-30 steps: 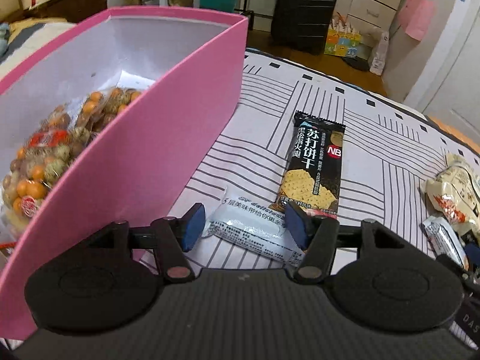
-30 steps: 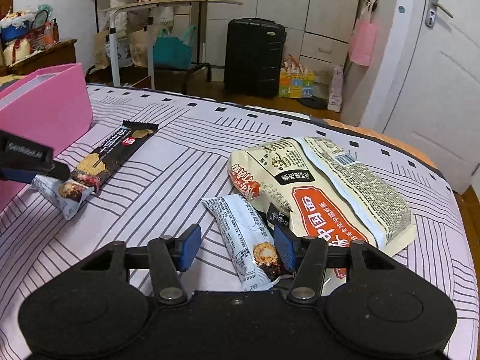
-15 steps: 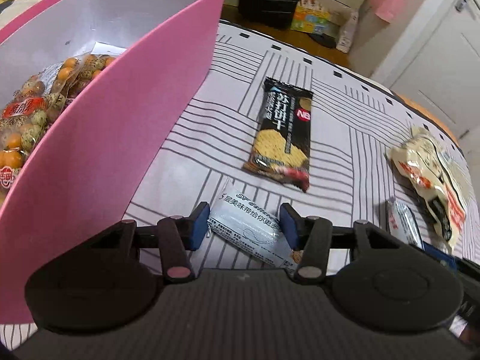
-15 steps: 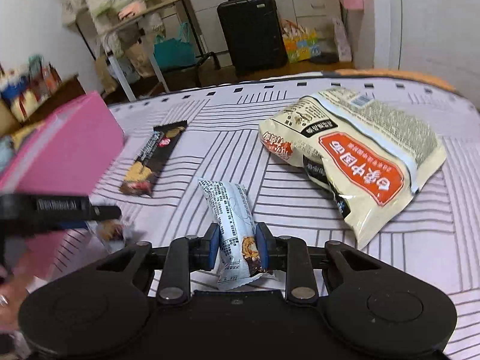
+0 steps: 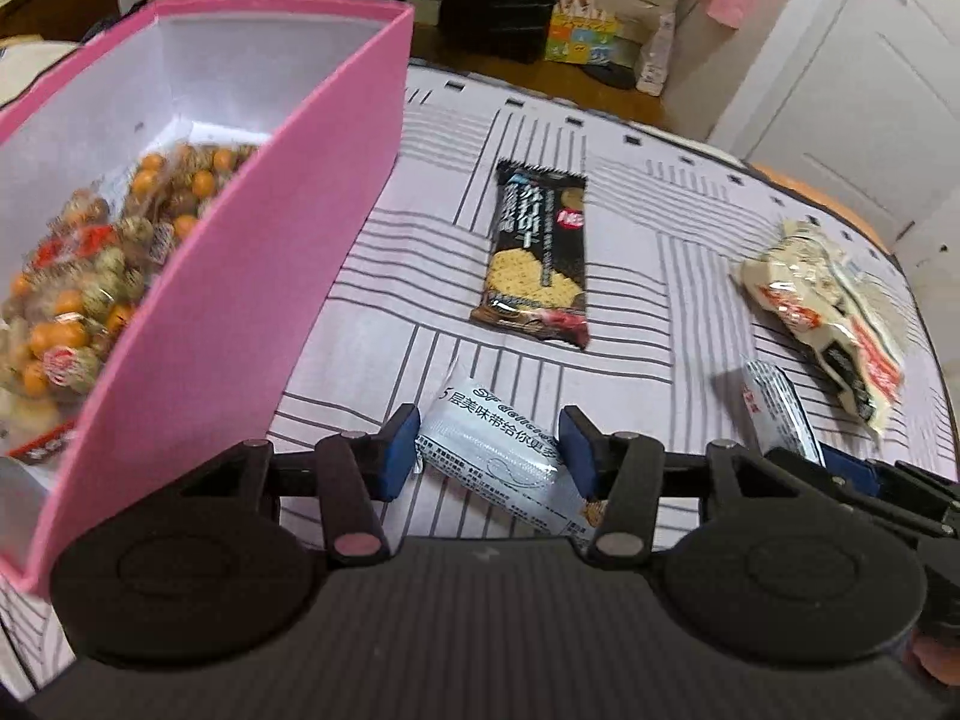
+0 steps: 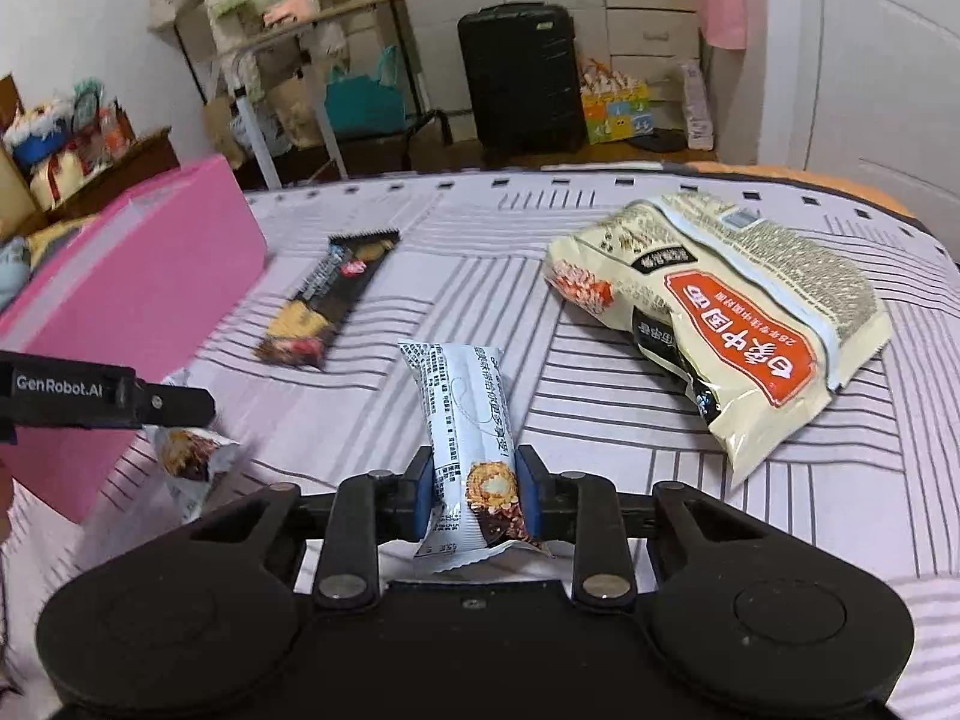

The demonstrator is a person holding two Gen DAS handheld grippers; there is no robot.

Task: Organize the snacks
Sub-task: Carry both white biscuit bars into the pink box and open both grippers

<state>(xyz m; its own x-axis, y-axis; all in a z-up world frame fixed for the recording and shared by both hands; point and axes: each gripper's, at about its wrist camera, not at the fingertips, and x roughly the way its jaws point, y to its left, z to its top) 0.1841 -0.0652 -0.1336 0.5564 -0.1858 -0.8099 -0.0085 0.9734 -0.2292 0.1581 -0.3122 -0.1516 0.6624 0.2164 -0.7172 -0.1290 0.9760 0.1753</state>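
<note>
I have the right claw closed on a silver wafer pack, pads pressing both sides of its lower end; the pack is tilted up above the striped bed cover. My left claw is wide open around a 2nd silver pack that lies flat on the cover just right of the pink box; left pad touching or nearly, right pad I cannot tell. Inside the box is a bag of small round snacks. A black cracker pack lies beyond the 2nd pack, also right of the box. A big beige bag lies far from the box, on the right side.
</note>
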